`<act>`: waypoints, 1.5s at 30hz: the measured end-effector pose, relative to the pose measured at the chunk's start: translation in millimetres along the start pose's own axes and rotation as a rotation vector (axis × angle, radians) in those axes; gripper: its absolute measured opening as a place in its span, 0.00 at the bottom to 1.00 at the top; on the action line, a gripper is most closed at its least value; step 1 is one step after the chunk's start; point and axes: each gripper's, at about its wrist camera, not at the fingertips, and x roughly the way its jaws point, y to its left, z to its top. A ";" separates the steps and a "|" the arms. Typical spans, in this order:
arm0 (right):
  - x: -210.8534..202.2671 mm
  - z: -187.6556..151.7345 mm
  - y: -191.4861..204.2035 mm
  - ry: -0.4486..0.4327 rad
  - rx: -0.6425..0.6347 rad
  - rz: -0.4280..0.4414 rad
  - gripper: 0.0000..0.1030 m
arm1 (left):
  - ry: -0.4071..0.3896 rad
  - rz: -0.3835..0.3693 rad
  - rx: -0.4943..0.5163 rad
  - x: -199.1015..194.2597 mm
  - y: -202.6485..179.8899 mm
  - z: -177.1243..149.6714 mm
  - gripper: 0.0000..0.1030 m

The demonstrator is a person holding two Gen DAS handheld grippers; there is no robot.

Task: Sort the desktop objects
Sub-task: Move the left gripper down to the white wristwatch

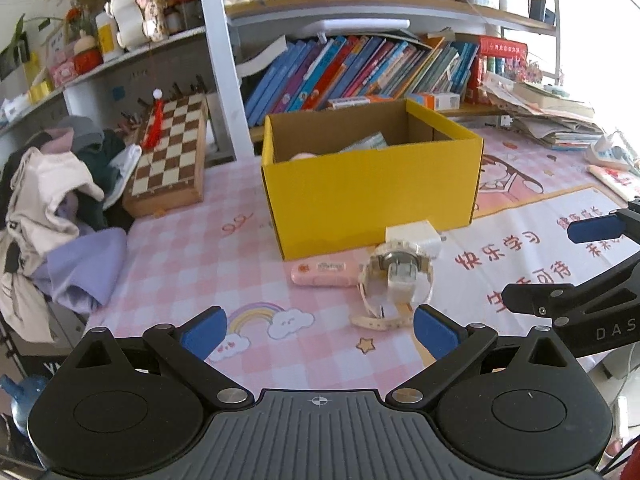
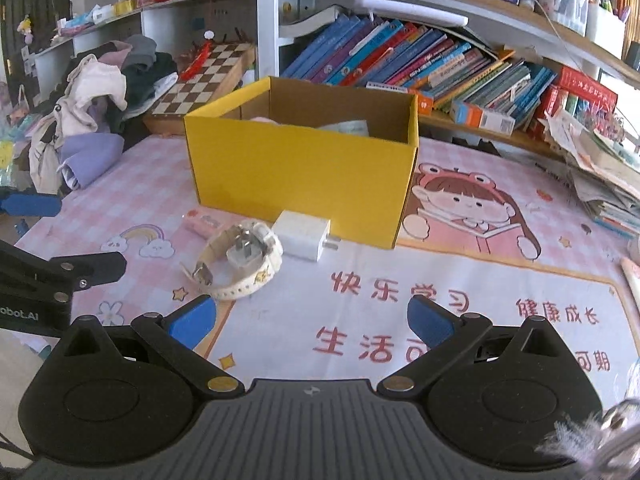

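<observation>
The cream watch [image 1: 394, 280] lies on the desk [image 1: 192, 248] before the yellow box [image 1: 372, 188], touching a white charger [image 1: 416, 236], a pink case [image 1: 322, 273] beside it. My left fingers [image 1: 320, 330] and right fingers [image 2: 312, 320] both gape wide, holding nothing.

The left gripper [image 1: 320, 330] is held low with its blue-padded fingers [image 1: 204, 330] spread wide apart, nothing between them. The right gripper [image 2: 313, 320] is held alongside, its fingers [image 2: 430, 322] likewise parted and empty.
</observation>
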 end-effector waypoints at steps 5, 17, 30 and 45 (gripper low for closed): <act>3.5 -2.6 0.5 0.023 0.010 0.001 1.00 | 0.023 -0.008 -0.023 4.1 -1.2 -4.7 0.98; 12.3 3.2 -2.0 0.037 0.003 -0.006 1.00 | 0.055 -0.047 -0.049 13.6 -3.9 -6.3 0.99; 22.9 12.4 -10.4 0.046 -0.001 -0.009 1.00 | 0.054 -0.032 -0.041 23.4 -7.4 -0.3 1.00; 39.0 26.8 -19.3 0.047 -0.016 -0.003 0.98 | 0.072 -0.037 -0.029 41.6 -8.2 6.1 1.00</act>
